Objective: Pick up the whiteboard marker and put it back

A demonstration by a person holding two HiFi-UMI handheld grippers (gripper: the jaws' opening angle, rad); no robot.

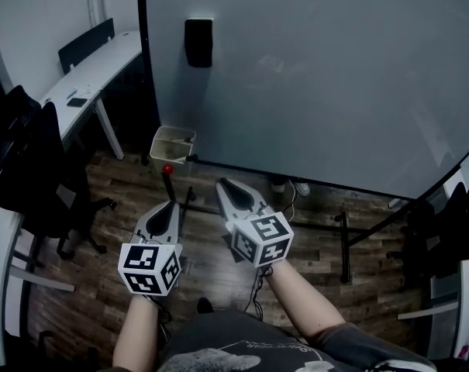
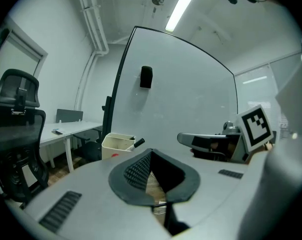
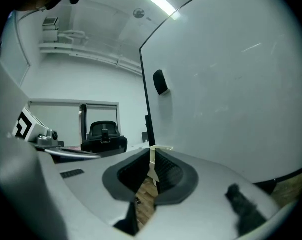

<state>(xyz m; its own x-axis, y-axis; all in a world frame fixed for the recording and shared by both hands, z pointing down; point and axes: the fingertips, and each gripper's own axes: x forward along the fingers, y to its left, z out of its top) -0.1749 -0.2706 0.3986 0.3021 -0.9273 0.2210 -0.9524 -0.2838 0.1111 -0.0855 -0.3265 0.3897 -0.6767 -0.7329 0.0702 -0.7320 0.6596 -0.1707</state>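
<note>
A white holder box [image 1: 172, 143] hangs at the whiteboard's lower left corner. In the left gripper view a black-capped marker [image 2: 137, 142] pokes out of that box [image 2: 118, 143]. My left gripper [image 1: 169, 206] is held in the air short of the box, its jaws closed together [image 2: 150, 153] with nothing in them. My right gripper [image 1: 225, 184] floats beside it, a little further forward and to the right. Its jaws [image 3: 151, 154] stand almost together, a thin slit between the tips, and hold nothing. The box shows through that slit.
A large whiteboard [image 1: 319, 76] on a wheeled stand fills the view ahead, with a black eraser [image 1: 198, 43] stuck to it. A small red-topped black part [image 1: 167, 170] stands just below the box. A white desk [image 1: 91, 72] and black office chairs [image 1: 32, 169] are at left.
</note>
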